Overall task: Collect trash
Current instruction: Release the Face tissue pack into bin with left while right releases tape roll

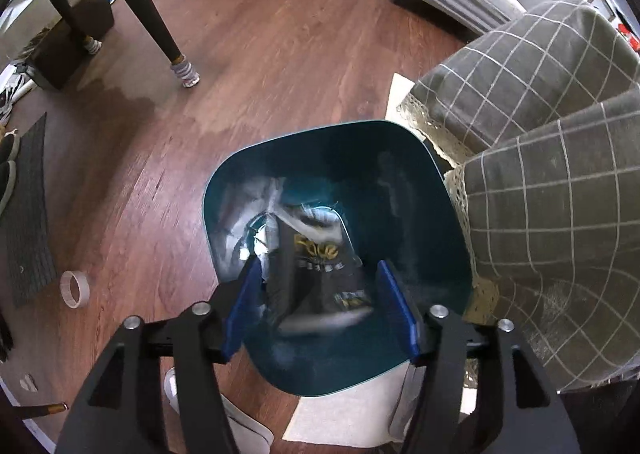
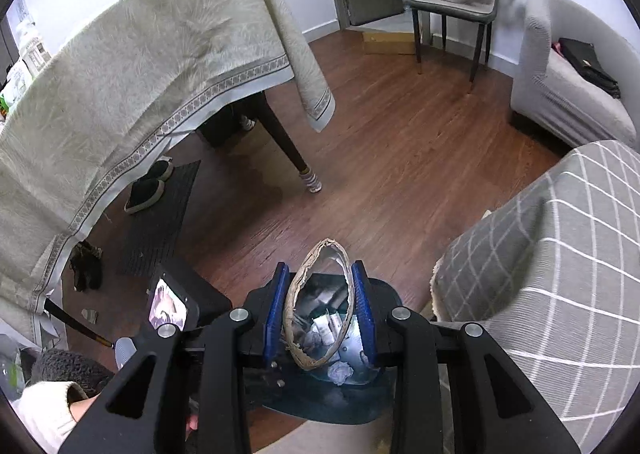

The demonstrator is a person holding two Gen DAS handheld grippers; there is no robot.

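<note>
Left gripper (image 1: 320,308): jaws wide, gripping nothing. Between them a dark snack bag (image 1: 320,270), motion-blurred, over the teal bin (image 1: 424,190); contact unclear.

Right gripper (image 2: 320,312): blue pads pressed on a tape-roll ring (image 2: 294,294), squashed oval. Bin (image 2: 320,410) directly below, partly hidden by the frame.

Checked sofa (image 1: 540,182) crowds the bin's right rim; bare floor (image 1: 280,74) ahead and left.

Bin (image 1: 424,158) on floor (image 1: 280,74), beside sofa (image 1: 540,174); wrapper (image 1: 316,266) inside.
</note>
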